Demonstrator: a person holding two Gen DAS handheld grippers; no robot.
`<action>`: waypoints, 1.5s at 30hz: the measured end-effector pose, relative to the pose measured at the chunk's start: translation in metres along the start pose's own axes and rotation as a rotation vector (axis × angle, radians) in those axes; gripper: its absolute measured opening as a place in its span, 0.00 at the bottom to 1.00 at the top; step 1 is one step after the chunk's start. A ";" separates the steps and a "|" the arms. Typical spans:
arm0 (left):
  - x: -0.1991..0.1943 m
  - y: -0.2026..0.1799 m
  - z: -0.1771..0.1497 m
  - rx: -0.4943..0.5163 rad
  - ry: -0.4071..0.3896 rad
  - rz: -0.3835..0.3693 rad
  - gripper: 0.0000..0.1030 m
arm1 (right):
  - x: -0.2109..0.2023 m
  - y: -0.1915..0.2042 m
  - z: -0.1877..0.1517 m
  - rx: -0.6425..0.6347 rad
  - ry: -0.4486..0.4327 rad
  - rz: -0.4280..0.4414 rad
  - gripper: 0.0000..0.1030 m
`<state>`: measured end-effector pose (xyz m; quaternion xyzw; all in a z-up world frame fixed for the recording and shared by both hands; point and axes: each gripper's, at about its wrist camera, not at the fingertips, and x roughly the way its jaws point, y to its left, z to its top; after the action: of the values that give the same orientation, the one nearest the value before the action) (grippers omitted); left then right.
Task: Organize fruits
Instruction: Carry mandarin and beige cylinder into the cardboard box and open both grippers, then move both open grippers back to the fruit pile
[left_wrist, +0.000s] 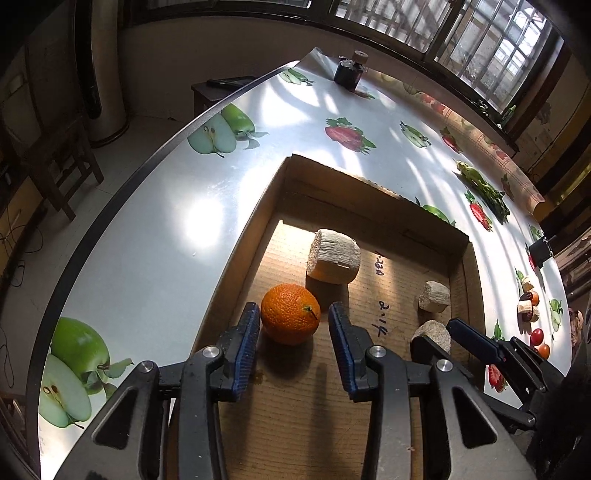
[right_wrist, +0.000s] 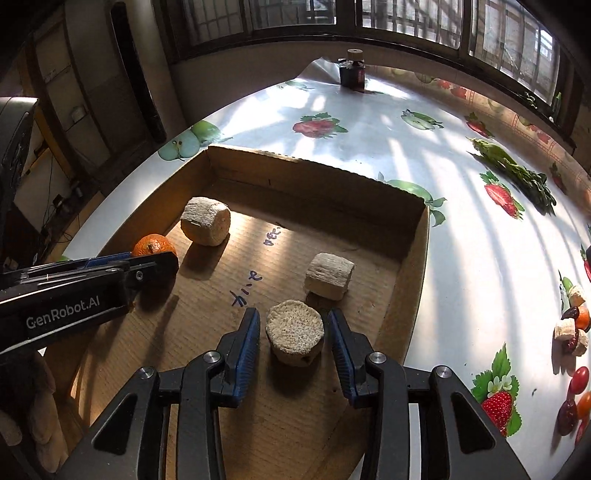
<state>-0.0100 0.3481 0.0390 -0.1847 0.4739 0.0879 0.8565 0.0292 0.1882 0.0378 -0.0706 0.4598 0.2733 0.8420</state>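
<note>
Left wrist view: left tongs (left_wrist: 291, 326) open around orange (left_wrist: 290, 314) in box (left_wrist: 236, 258), right tongs (right_wrist: 291, 332) open around tan chunk (right_wrist: 294, 332), neither gripped; orange may roll if nudged.

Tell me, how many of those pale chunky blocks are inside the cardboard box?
3: one large block beside the orange, one near the right wall, one between the right gripper fingers. More lie outside.

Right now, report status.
Left gripper open around orange. Right gripper open around beige chunk. Both in cardboard box. Nothing blocking.
</note>
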 end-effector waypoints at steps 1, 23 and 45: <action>-0.008 -0.001 0.000 0.000 -0.021 0.001 0.37 | -0.007 -0.001 0.000 0.008 -0.023 0.002 0.48; -0.160 -0.135 -0.132 0.247 -0.465 0.153 0.77 | -0.177 -0.104 -0.122 0.230 -0.271 -0.029 0.58; -0.149 -0.182 -0.144 0.337 -0.402 0.080 0.77 | -0.255 -0.218 -0.162 0.391 -0.397 -0.202 0.64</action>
<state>-0.1428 0.1274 0.1379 0.0007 0.3093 0.0763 0.9479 -0.0847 -0.1559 0.1247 0.1023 0.3206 0.1028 0.9360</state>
